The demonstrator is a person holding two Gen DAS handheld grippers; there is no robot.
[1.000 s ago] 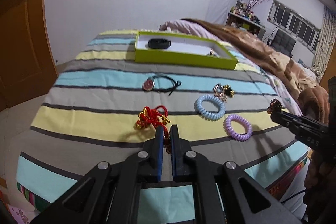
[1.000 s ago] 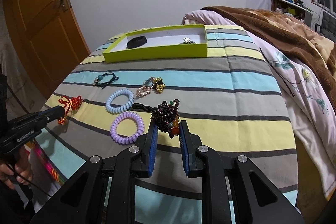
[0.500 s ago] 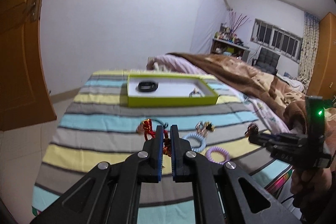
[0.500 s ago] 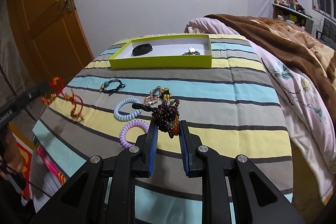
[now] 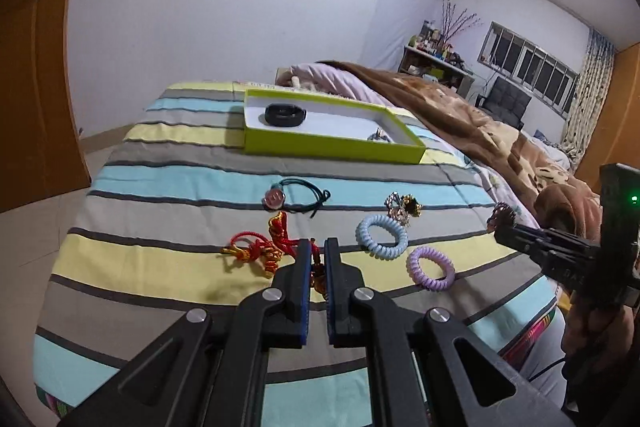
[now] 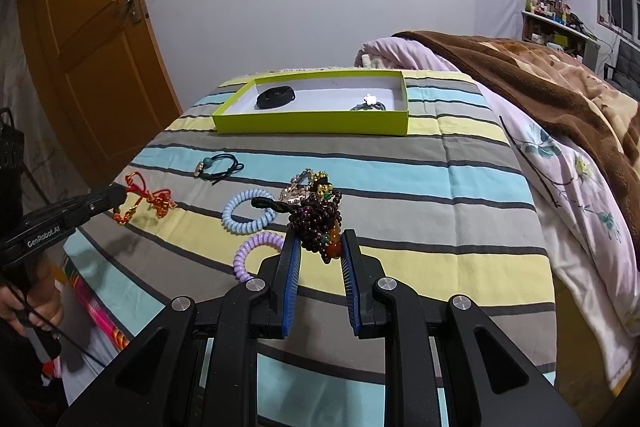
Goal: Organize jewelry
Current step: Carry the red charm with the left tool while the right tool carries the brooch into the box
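Your left gripper is clamped on the red knotted cord, with the blue pads pressed nearly together on one strand. In the left wrist view, most of the cord trails out to the left of the fingers, low over the yellow stripe of the striped bedspread; whether its far end touches the fabric cannot be told. Compared with half a second ago, the camera is tilted down again, so the bedspread fills more of the frame. The green box sits well ahead, holding a black band and a small silver piece. The dark cord bracelet, blue coil and purple coil lie untouched between you and the box.

In the right wrist view, your right gripper is closed on the dark bead bracelet, gripping the lower orange beads while the bunch stands up above the pads. The framing here is almost unchanged over the last second. The left gripper shows at the left edge, with the red knotted cord hanging from its tip over the bed's near corner.

Both grasps appear secure. The likely next step is to carry each piece forward and release it inside the green box.
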